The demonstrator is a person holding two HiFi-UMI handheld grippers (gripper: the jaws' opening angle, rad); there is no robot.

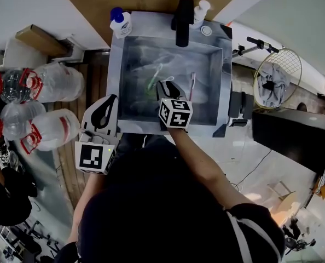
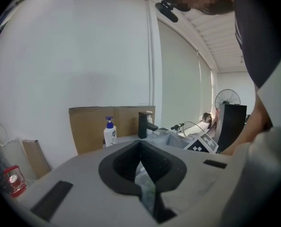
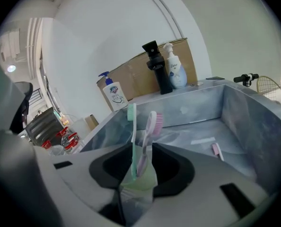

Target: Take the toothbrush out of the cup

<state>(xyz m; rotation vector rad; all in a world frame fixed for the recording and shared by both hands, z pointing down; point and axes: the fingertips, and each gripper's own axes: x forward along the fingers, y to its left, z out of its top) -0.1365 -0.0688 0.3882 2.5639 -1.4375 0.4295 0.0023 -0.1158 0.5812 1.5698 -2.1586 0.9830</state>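
1. Holding the right gripper point(image 3: 139, 151) low inside the sink point(image 3: 254, 117), we are carrying its fingers wide apart, clamped on nothing.
2. We are seeing the pale green cup point(image 3: 139, 186) standing between those fingers, with the green toothbrush point(image 3: 132, 136) and the pink-and-white toothbrush point(image 3: 150, 126) rising out of it, just above the fingers.
3. We are holding the left gripper point(image 2: 141, 150) with its fingers together and empty, well to the left of the right fingers and outside the sink, so nothing is bracing the cup.
4. We are risking a grip on the cup wall instead of a handle if the fingers close this low, because the cup would then lift along with the brushes.
5. We are also risking catching both handles at once, as they stand touching or nearly so between the fingers.
6. We are judging the cup to be light, so a sideways pull could tip it toward the pink toothbrush point(image 3: 216, 149) lying to the right of the fingers.
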